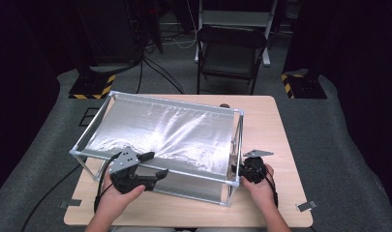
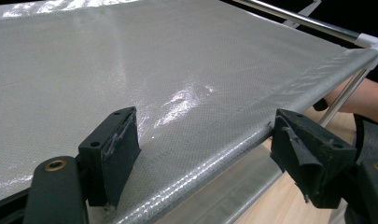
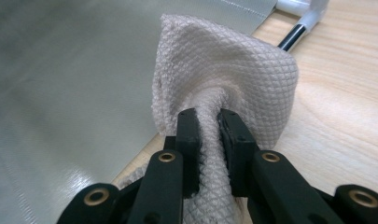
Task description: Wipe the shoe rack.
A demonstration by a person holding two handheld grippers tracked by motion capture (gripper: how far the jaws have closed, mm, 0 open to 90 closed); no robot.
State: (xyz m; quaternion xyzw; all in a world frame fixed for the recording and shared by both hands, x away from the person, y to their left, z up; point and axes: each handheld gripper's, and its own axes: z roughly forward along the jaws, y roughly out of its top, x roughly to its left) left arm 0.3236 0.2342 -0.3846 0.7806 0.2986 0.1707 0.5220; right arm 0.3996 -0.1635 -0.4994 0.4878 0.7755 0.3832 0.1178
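Observation:
A metal-framed rack (image 1: 174,99) with a silvery fabric shelf (image 1: 169,128) stands on the wooden table (image 1: 266,121). My left gripper (image 1: 155,164) is open at the shelf's near-left edge. In the left gripper view its jaws (image 2: 205,149) straddle the edge of the fabric (image 2: 154,70), one above it and one beyond the rim, not pressing it. My right gripper (image 1: 242,169) is at the rack's near-right corner post. In the right gripper view the gripper (image 3: 209,126) is shut on a white waffle-textured cloth (image 3: 224,65), which bunches up above the jaws beside a lower fabric sheet (image 3: 60,70).
A dark folding chair (image 1: 230,48) stands behind the table. Yellow-and-black striped bases (image 1: 92,87) sit on the floor at both far corners. Bare table (image 3: 345,93) runs along the rack's right side. A strip of tape (image 1: 307,206) marks the near-right table corner.

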